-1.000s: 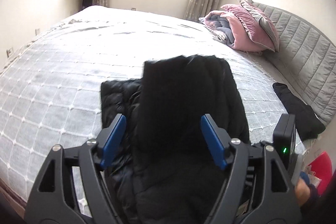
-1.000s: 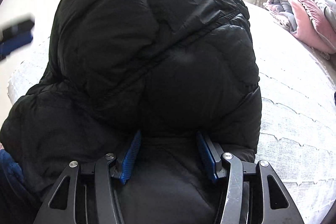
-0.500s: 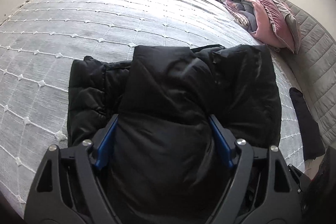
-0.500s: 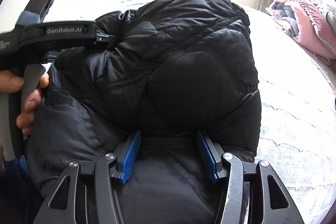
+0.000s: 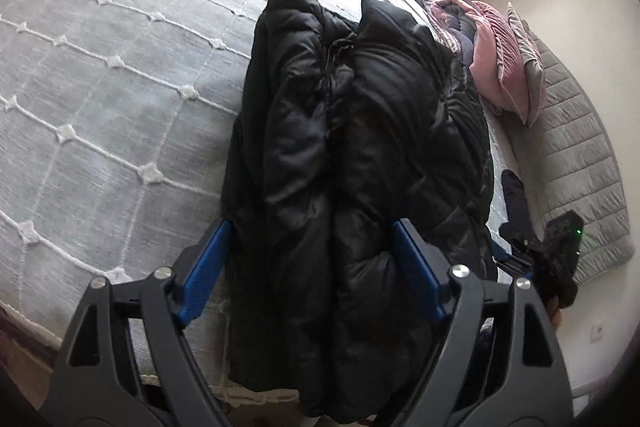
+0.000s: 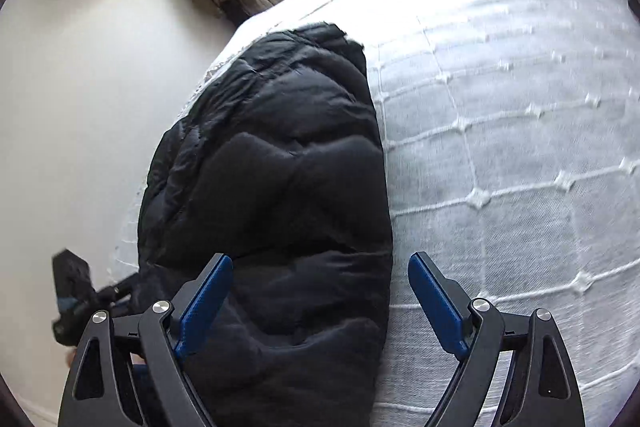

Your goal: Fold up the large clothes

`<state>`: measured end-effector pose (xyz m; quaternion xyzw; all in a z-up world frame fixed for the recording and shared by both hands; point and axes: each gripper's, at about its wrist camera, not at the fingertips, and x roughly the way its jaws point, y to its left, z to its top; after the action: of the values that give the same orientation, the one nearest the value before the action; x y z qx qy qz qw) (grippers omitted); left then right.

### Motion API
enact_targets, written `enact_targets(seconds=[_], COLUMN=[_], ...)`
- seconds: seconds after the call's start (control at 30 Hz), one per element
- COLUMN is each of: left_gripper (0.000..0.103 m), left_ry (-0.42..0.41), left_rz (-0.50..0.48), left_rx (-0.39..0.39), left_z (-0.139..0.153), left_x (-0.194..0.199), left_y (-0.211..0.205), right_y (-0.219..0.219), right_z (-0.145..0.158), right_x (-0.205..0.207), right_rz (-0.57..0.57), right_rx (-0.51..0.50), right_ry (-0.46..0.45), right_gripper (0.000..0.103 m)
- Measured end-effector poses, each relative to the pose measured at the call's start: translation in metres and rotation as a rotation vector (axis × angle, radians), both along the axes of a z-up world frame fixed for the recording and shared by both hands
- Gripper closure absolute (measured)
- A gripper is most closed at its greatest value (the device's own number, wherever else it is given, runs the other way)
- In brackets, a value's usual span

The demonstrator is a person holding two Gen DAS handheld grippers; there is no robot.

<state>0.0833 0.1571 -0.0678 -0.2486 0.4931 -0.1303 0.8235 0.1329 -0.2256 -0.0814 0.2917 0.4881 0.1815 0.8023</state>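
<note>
A black puffer jacket (image 5: 360, 155) lies folded in a long bundle on the grey quilted bed (image 5: 112, 75), near the bed's front edge. My left gripper (image 5: 316, 267) is open, its blue pads (image 5: 204, 267) on either side of the bundle's near end. In the right wrist view the jacket (image 6: 272, 187) lies along the bed's left edge. My right gripper (image 6: 320, 303) is open over the jacket's right side, one pad above the jacket and the other above the bedspread (image 6: 520, 147).
Pink and grey pillows (image 5: 504, 59) are piled at the far right by the grey padded headboard (image 5: 580, 155). A dark garment (image 5: 516, 199) lies at the bed's right side. The other gripper (image 5: 560, 259) shows at the right, and at the left of the right wrist view (image 6: 76, 291).
Both grippers have let go of the jacket and pulled back. The jacket, held up before, now lies folded on the bed. The right wrist view has swung to the left.
</note>
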Motion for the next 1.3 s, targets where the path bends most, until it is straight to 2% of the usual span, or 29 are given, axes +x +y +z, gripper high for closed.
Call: enact_targets(seconds=[0.1,0.17,0.3,0.37,0.5,0.57,0.7,0.8,0.87,0.97,1.0,1.03,1.07,1.1,1.17,1.3], left_gripper=[0.02,0.014,0.012,0.012,0.012,0.023,0.032,0.032,0.026,0.027,0.029,0.036,0.044,0.047,0.059,0.072], left_ry=[-0.002,0.006,0.048,0.051,0.038,0.03,0.008,0.013,0.024,0.038,0.033,0.026,0.016,0.003,-0.017,-0.029], left_rz=[-0.015,-0.039,-0.06,-0.051,-0.056,-0.052,-0.057,-0.057,-0.047,-0.042,-0.04,-0.039,-0.037,-0.036,-0.048,-0.053], left_rx=[0.012,-0.008,-0.067,-0.086,-0.068,-0.054,-0.019,-0.016,-0.024,-0.027,-0.025,-0.021,-0.014,-0.005,0.001,-0.019], left_z=[0.0,-0.003,-0.013,-0.014,-0.015,-0.013,-0.01,-0.012,-0.016,-0.018,-0.018,-0.017,-0.015,-0.013,-0.01,-0.007], left_x=[-0.001,0.001,0.009,0.01,0.01,0.011,0.012,0.014,0.016,0.019,0.019,0.018,0.018,0.018,0.019,0.023], left_y=[-0.006,-0.013,-0.02,-0.02,-0.029,-0.032,-0.04,-0.043,-0.044,-0.045,-0.045,-0.047,-0.048,-0.049,-0.052,-0.052], right_y=[-0.002,-0.002,0.009,0.015,0.028,0.03,0.034,0.036,0.037,0.038,0.039,0.044,0.047,0.045,0.048,0.055], right_z=[-0.019,-0.025,-0.033,-0.038,-0.037,-0.034,-0.028,-0.026,-0.026,-0.025,-0.023,-0.021,-0.017,-0.017,-0.007,0.004], right_x=[0.004,0.002,0.009,0.009,0.007,0.003,-0.002,-0.006,-0.006,-0.009,-0.01,-0.008,-0.01,-0.007,-0.011,-0.019], right_rz=[-0.011,-0.001,0.027,0.012,0.025,0.029,0.029,0.031,0.03,0.03,0.032,0.035,0.039,0.042,0.045,0.039], right_rx=[0.08,0.116,0.125,0.113,0.091,0.077,0.063,0.052,0.052,0.049,0.04,0.025,0.006,-0.007,-0.036,-0.085], right_ry=[0.091,0.115,0.135,0.134,0.108,0.094,0.072,0.063,0.063,0.061,0.055,0.044,0.024,0.007,-0.032,-0.087], right_gripper=[0.012,0.012,0.012,0.013,0.016,0.021,0.032,0.034,0.034,0.034,0.035,0.038,0.044,0.05,0.058,0.067])
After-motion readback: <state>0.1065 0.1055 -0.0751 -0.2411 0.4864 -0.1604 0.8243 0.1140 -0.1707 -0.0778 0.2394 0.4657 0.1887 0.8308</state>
